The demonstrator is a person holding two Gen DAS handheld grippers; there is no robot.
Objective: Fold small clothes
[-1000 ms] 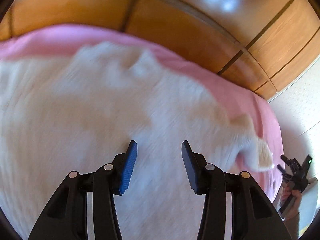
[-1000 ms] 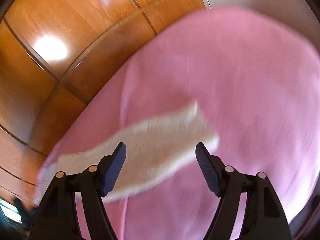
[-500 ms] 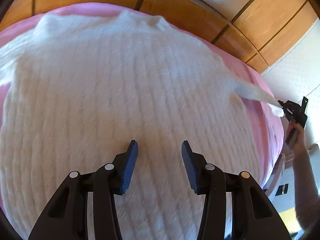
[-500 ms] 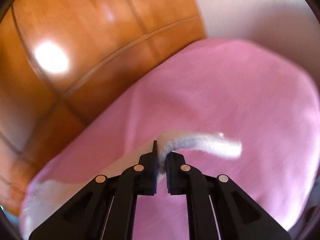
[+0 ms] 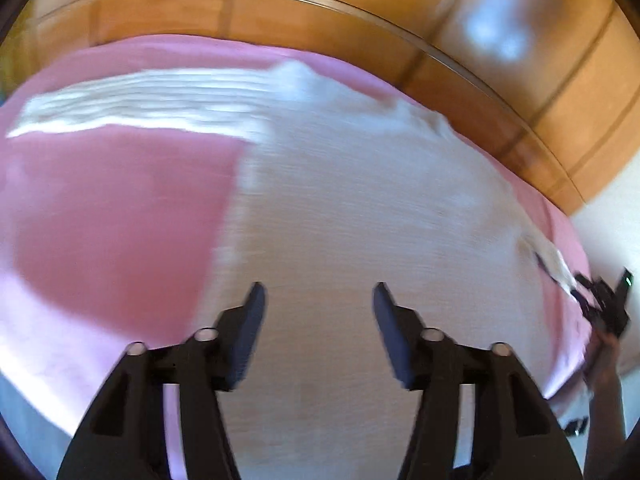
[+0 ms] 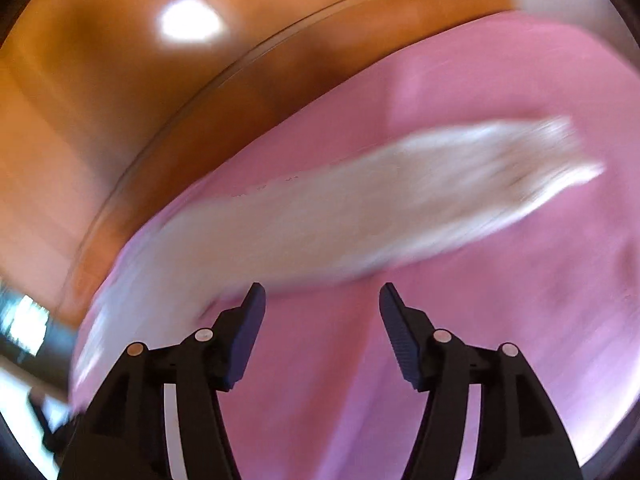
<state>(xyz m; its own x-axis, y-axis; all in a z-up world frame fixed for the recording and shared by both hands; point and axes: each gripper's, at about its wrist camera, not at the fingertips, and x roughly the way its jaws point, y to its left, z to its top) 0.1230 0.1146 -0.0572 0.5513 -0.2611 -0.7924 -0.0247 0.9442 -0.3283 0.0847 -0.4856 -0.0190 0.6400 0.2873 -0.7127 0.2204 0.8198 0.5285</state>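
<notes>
A white knitted sweater (image 5: 360,200) lies spread on the pink bedsheet (image 5: 120,220), with one sleeve (image 5: 140,104) stretched out to the left. My left gripper (image 5: 318,304) hovers over the sweater's lower body. Its jaws are opening and nothing is between them. In the right wrist view the other sleeve (image 6: 400,200) lies flat across the sheet (image 6: 480,340), just beyond my right gripper (image 6: 322,304). That gripper's jaws are also opening, with only pink sheet between them. At the left wrist view's right edge, the right gripper (image 5: 584,288) shows at that sleeve's end, with a hand below it.
A glossy wooden headboard (image 5: 480,40) runs behind the bed and shows in the right wrist view as well (image 6: 120,100). A pale wall (image 5: 612,208) stands beyond the bed's right side. The sheet's right edge drops off near the person's forearm (image 5: 604,400).
The right gripper was shut on the sleeve end half a second ago. It now stands open and the sleeve lies on the sheet. The left gripper swung left over the sweater, and its jaws stand wider.
</notes>
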